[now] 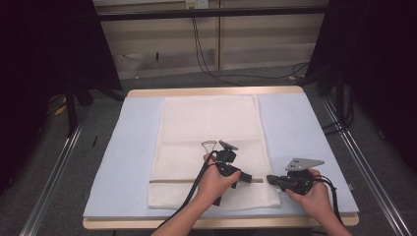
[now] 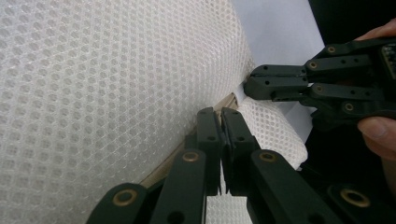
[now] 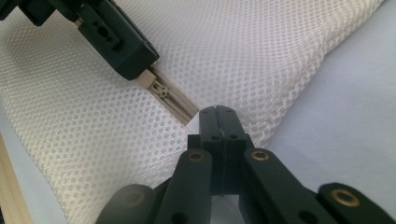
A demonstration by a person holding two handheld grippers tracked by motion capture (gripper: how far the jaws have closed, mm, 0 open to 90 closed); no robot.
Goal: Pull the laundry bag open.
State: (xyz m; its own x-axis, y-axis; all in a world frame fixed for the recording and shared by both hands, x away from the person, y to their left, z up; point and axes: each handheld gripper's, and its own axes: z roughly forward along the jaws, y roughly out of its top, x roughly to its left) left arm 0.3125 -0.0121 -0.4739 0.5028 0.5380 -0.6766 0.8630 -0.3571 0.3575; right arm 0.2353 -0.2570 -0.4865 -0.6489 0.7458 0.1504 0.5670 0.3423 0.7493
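Note:
A white mesh bag (image 1: 211,128) lies flat on the blue mat (image 1: 295,123). A tan zipper (image 1: 172,181) runs across it near the front edge. My left gripper (image 1: 248,179) is shut at the zipper's right part, its jaws closed over the zipper pull (image 3: 159,88). My right gripper (image 1: 269,179) faces it from the right and is shut on the bag's edge just past the zipper's end (image 3: 189,114). In the left gripper view my own jaws (image 2: 219,112) are closed over the zipper line, with the right gripper (image 2: 254,86) pinching the mesh edge beyond.
The mat covers a wooden table (image 1: 216,91) with metal rails on the floor at both sides. Dark curtains hang left and right, and cables (image 1: 206,64) trail on the floor behind the table.

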